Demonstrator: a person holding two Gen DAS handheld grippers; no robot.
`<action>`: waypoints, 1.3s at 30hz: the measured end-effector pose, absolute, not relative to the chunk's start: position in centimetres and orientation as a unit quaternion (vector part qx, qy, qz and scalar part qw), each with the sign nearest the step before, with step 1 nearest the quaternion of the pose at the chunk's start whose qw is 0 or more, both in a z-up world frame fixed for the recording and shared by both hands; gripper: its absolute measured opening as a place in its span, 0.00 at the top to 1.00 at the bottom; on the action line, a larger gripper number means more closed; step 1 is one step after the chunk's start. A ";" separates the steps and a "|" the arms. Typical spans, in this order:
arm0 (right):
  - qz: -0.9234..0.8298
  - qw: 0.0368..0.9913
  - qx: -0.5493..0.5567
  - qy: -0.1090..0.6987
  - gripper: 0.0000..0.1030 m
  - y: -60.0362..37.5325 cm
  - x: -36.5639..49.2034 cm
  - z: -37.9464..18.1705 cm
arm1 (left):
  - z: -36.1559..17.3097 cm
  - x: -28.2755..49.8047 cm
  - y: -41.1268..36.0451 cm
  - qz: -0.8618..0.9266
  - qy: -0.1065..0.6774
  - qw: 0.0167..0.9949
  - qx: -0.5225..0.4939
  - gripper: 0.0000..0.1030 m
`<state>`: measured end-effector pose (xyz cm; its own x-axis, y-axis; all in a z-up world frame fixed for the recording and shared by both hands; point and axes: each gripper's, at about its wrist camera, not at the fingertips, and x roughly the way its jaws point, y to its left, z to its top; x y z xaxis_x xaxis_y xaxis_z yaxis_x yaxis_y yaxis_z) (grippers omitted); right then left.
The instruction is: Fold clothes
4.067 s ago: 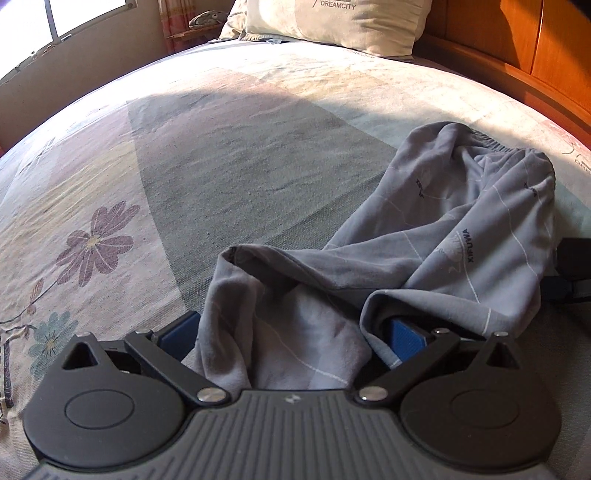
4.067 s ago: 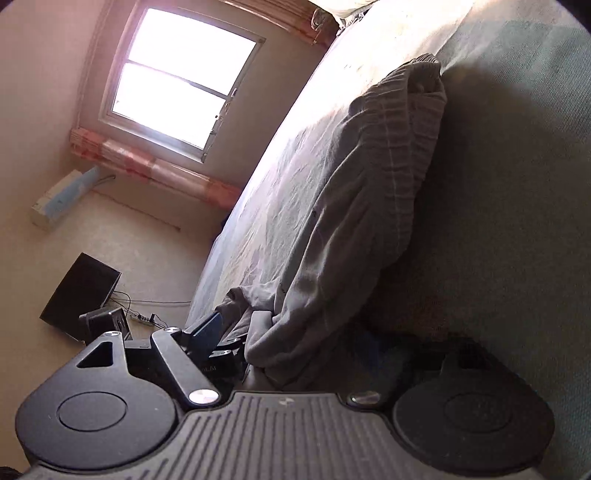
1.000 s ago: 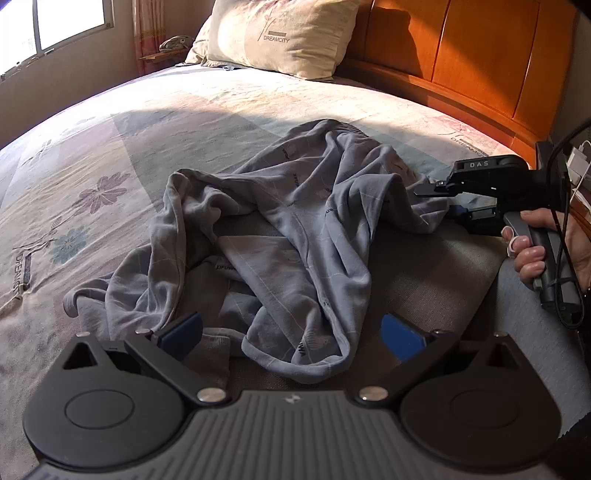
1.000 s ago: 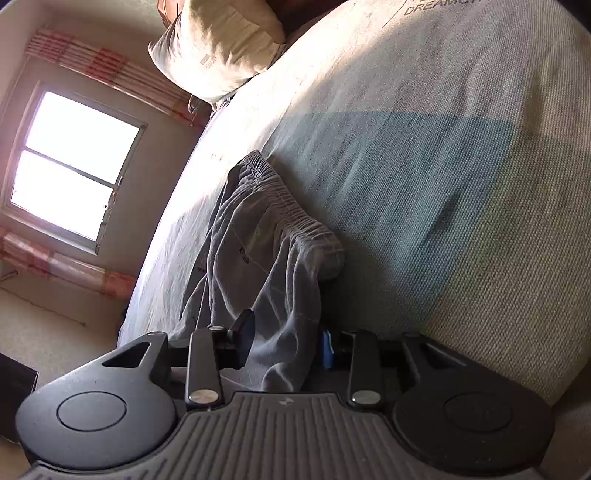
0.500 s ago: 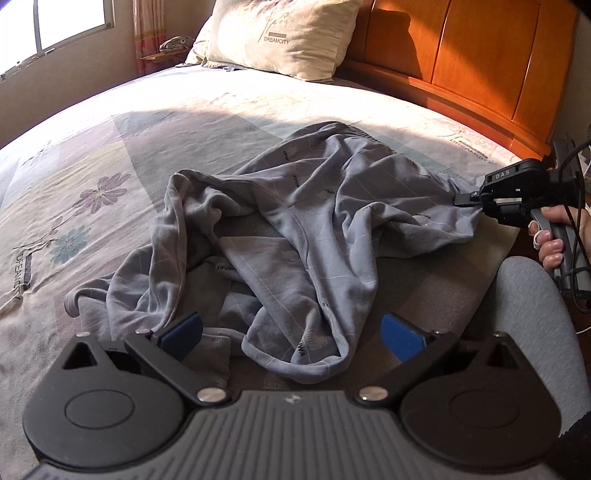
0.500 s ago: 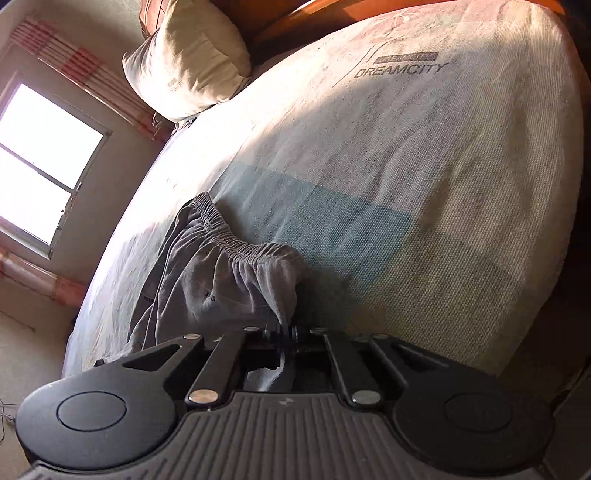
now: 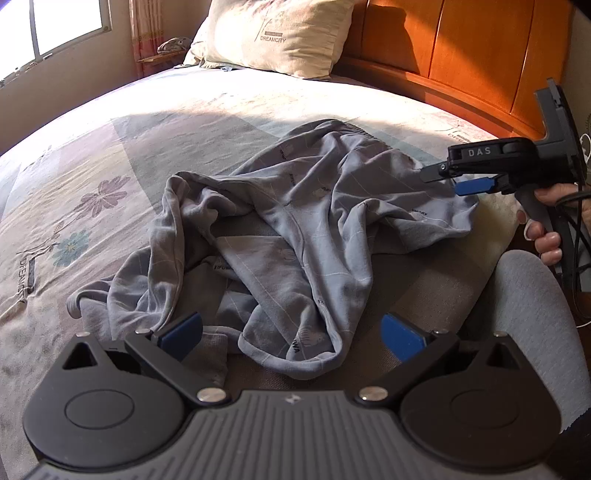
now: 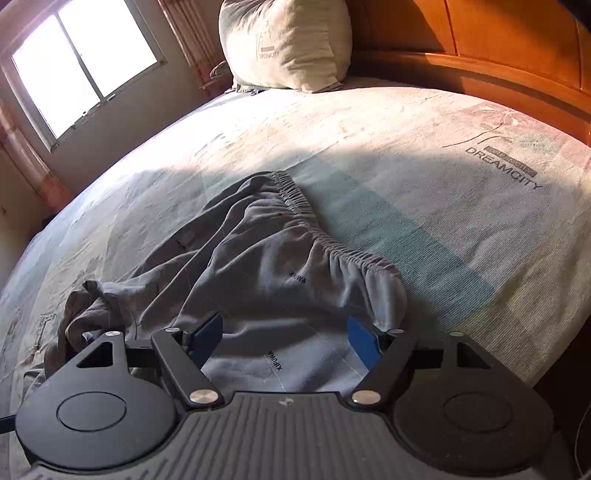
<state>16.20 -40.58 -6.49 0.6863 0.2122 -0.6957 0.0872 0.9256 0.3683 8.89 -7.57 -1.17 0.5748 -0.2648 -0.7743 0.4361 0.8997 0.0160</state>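
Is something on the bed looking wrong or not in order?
Yes. The grey printed trousers lie crumpled and twisted on the floral bedsheet, legs bunched, elastic waistband wavy, not folded. Both claws, left and right, hold nothing.

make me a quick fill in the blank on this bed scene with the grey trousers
1. The grey trousers lie crumpled on the ____.
2. The pillow leans against the wooden ____.
3. The word printed on the pillow is ____.
4. The left gripper stands ____, gripping nothing.

Missing words: bed; headboard; DREAMCITY; open
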 end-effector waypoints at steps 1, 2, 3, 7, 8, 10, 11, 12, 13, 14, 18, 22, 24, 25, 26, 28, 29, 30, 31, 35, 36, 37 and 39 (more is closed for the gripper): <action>0.032 0.892 0.179 0.413 0.19 -39.9 16.6 -7.1 | -1.4 9.0 -7.5 -0.194 0.422 0.880 0.102 0.01; 0.029 0.886 0.168 0.432 0.15 -39.2 17.0 -7.8 | -1.6 9.2 -7.3 -0.189 0.428 0.878 0.102 0.01; 0.032 0.885 0.145 0.441 0.11 -38.2 17.1 -8.2 | -1.9 9.4 -7.2 -0.184 0.434 0.876 0.101 0.01; 0.035 0.883 0.102 0.456 0.00 -36.3 17.0 -8.3 | -3.0 10.0 -6.8 -0.181 0.452 0.869 0.090 0.01; 0.032 0.883 0.100 0.458 0.00 -36.3 17.0 -8.2 | -3.4 10.2 -6.8 -0.182 0.457 0.866 0.087 0.01; 0.028 0.882 0.119 0.455 0.00 -36.7 17.0 -8.3 | -4.3 10.6 -6.8 -0.181 0.467 0.862 0.081 0.01; 0.025 0.881 0.129 0.454 0.00 -37.0 17.0 -8.4 | -4.8 10.8 -6.7 -0.180 0.473 0.859 0.078 0.01; 0.026 0.881 0.140 0.451 0.00 -37.3 17.0 -8.4 | -5.2 11.0 -6.7 -0.179 0.478 0.857 0.076 0.01; 0.028 0.881 0.150 0.448 0.00 -37.6 17.1 -8.4 | -5.7 11.1 -6.7 -0.178 0.483 0.854 0.075 0.01; 0.029 0.880 0.161 0.445 0.00 -37.9 17.1 -8.4 | -6.2 11.3 -6.7 -0.176 0.488 0.852 0.074 0.01; 0.039 0.878 0.157 0.450 0.00 -37.9 17.2 -8.4 | -6.7 11.3 -6.7 -0.180 0.487 0.851 0.082 0.01; 0.045 0.886 0.088 0.452 0.00 -36.3 17.1 -8.6 | -6.9 11.2 -6.6 -0.185 0.481 0.852 0.089 0.01; 0.045 0.887 0.054 0.456 0.00 -35.5 17.1 -8.7 | -7.0 11.1 -6.5 -0.190 0.476 0.854 0.092 0.01; 0.043 0.887 0.046 0.457 0.00 -35.2 17.2 -8.8 | -7.1 10.9 -6.5 -0.193 0.471 0.855 0.101 0.01; 0.042 0.887 0.043 0.458 0.00 -35.2 17.2 -8.7 | -7.3 10.6 -6.6 -0.197 0.465 0.856 0.113 0.01; 0.042 0.887 0.063 0.456 0.00 -35.6 17.0 -8.4 | -7.4 10.2 -6.7 -0.199 0.456 0.858 0.127 0.00; 0.049 0.887 0.088 0.451 0.00 -36.0 16.8 -8.1 | -7.3 10.2 -6.6 -0.197 0.455 0.860 0.122 0.01; 0.060 0.886 0.115 0.445 0.00 -36.4 16.4 -7.6 | -7.3 10.2 -6.6 -0.196 0.455 0.861 0.118 0.01; 0.077 0.885 0.137 0.438 0.00 -36.6 16.1 -7.2 | -7.2 10.3 -6.6 -0.195 0.456 0.860 0.119 0.01; 0.149 0.878 0.189 0.413 0.00 -36.6 14.7 -5.3 | -6.8 10.3 -6.4 -0.202 0.460 0.856 0.124 0.01; 0.162 0.876 0.192 0.412 0.00 -36.3 14.5 -5.2 | -6.6 10.2 -6.2 -0.201 0.460 0.856 0.123 0.01; 0.175 0.873 0.195 0.412 0.00 -36.0 14.3 -5.0 | -6.4 10.1 -6.0 -0.196 0.458 0.858 0.122 0.01; 0.178 0.869 0.195 0.418 0.00 -35.4 13.9 -5.3 | -5.8 9.9 -5.4 -0.186 0.453 0.863 0.122 0.01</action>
<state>13.94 -35.36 -5.28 0.5862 0.4732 -0.6576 -0.1470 0.8603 0.4881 9.91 -5.38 -5.79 0.5197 -0.2114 -0.8278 0.4323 0.9008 0.0414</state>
